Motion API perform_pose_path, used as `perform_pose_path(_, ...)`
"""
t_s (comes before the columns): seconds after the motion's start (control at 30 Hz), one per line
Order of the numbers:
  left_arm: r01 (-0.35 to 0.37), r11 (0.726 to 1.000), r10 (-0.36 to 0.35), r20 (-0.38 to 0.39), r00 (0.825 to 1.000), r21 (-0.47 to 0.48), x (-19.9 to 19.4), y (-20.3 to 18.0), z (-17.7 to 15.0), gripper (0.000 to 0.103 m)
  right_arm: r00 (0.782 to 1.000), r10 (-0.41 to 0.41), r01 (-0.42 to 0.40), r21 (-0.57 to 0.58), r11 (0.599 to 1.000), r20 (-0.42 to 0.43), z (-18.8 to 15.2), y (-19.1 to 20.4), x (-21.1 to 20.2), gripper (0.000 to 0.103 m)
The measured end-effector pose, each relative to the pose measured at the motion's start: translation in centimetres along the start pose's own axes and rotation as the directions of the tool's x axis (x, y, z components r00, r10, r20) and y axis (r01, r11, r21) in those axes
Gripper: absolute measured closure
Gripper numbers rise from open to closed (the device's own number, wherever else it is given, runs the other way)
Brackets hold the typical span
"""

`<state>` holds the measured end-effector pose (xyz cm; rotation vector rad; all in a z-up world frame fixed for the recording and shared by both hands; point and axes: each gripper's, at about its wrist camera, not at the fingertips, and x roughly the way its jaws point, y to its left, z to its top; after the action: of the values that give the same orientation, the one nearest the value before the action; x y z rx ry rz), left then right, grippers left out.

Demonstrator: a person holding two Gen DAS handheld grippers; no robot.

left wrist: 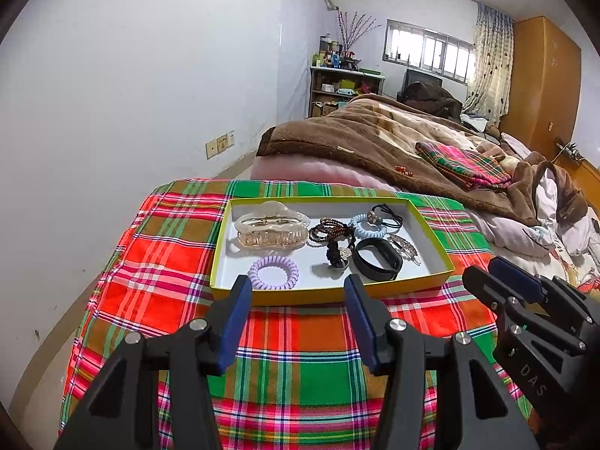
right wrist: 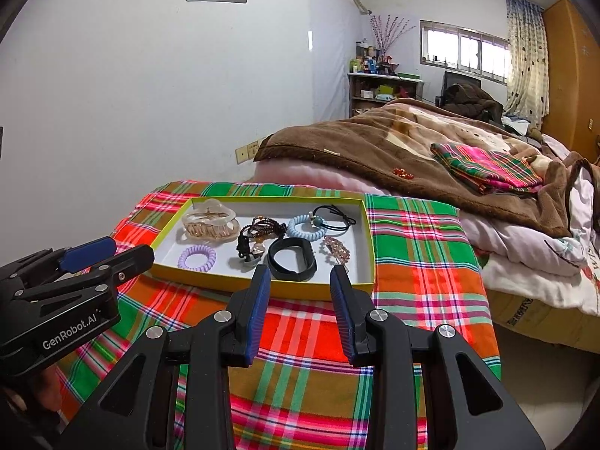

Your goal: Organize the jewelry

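Evidently both tools hover empty, fingers apart — the left gripper [left wrist: 298, 287] and right gripper [right wrist: 300, 277] should each descend squarely over one piece in the tray [left wrist: 240, 290], avoiding tangled neighbours.

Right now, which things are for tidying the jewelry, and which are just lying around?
For the job: yellow tray, big hair claw, purple coil tie, black band, blue coil tie, bead bracelets.

Just lying around: brown blanket, folded plaid cloth, shelf, curtain.
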<state>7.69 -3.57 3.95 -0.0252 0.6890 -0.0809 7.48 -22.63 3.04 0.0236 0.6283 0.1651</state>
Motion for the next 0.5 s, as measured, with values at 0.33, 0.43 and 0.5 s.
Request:
perform_pose_path(0.33, -0.007, 1.0, 0.007, 0.0, 1.0, -0.005, -0.37, -0.06, -0.15, 0.05, 1.0, -0.001, 0.001, 0.002, 1.0, 0.006, -0.11, 0.14, -0.17, 0.069)
perform_pose_path(0.43, -0.009, 1.0, 0.009, -0.001, 1.0, -0.006, -0.34, 0.09, -0.11, 0.05, 1.0, 0.001, -0.001, 0.006, 1.0, 0.008, -0.12, 0.16, -0.29, 0.069)
perform_pose_path(0.5, -0.01, 1.0, 0.01, -0.003, 1.0, -0.008, -0.38, 0.14, -0.11, 0.05, 1.0, 0.0, 0.0, 0.004, 1.0, 0.006, -0.11, 0.26, -0.24, 0.069)
